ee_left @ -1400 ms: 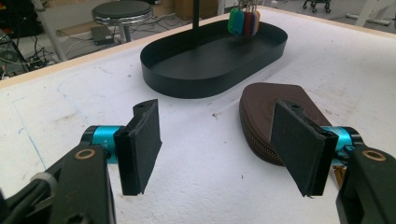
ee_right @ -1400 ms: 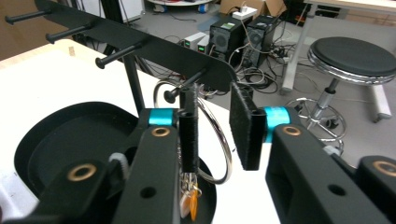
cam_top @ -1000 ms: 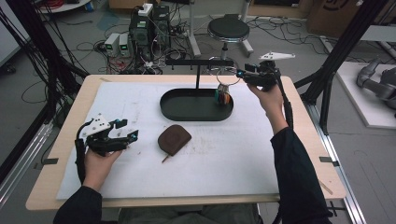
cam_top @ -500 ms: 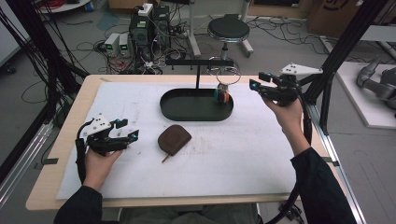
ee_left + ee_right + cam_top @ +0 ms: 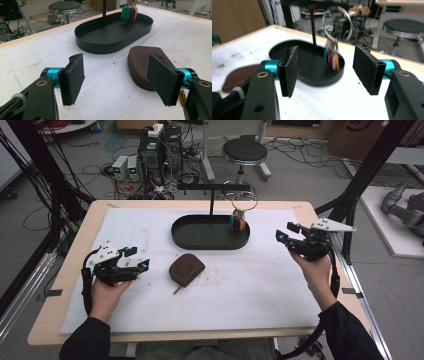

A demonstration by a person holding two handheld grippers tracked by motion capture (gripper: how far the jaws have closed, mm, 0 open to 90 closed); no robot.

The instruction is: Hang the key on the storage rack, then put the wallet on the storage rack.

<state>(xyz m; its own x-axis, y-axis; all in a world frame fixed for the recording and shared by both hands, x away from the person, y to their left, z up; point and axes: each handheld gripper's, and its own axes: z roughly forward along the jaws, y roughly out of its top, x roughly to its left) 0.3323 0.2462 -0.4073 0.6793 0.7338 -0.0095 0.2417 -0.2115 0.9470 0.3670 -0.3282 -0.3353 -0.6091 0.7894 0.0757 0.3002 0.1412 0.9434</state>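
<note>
Black oval tray [image 5: 186, 237] on a white-covered table [image 5: 260, 285], colored key tags [image 5: 238, 223] hanging over its right end.

Brown zip pouch [image 5: 186, 269] lies just before the tray. Left gripper [image 5: 141, 265] and right gripper [image 5: 278, 236] both gape empty, their jaws having just opened wider.

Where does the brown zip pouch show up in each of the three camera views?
High view: the brown zip pouch lies left of centre, in front of the black oval tray.
Left gripper view: pouch right of centre, partly behind the right-hand jaw.
Right gripper view: pouch at the left edge, blurred, behind the left-hand jaw.
Shared landmark: the tray, with coloured key tags hanging over it.
</note>
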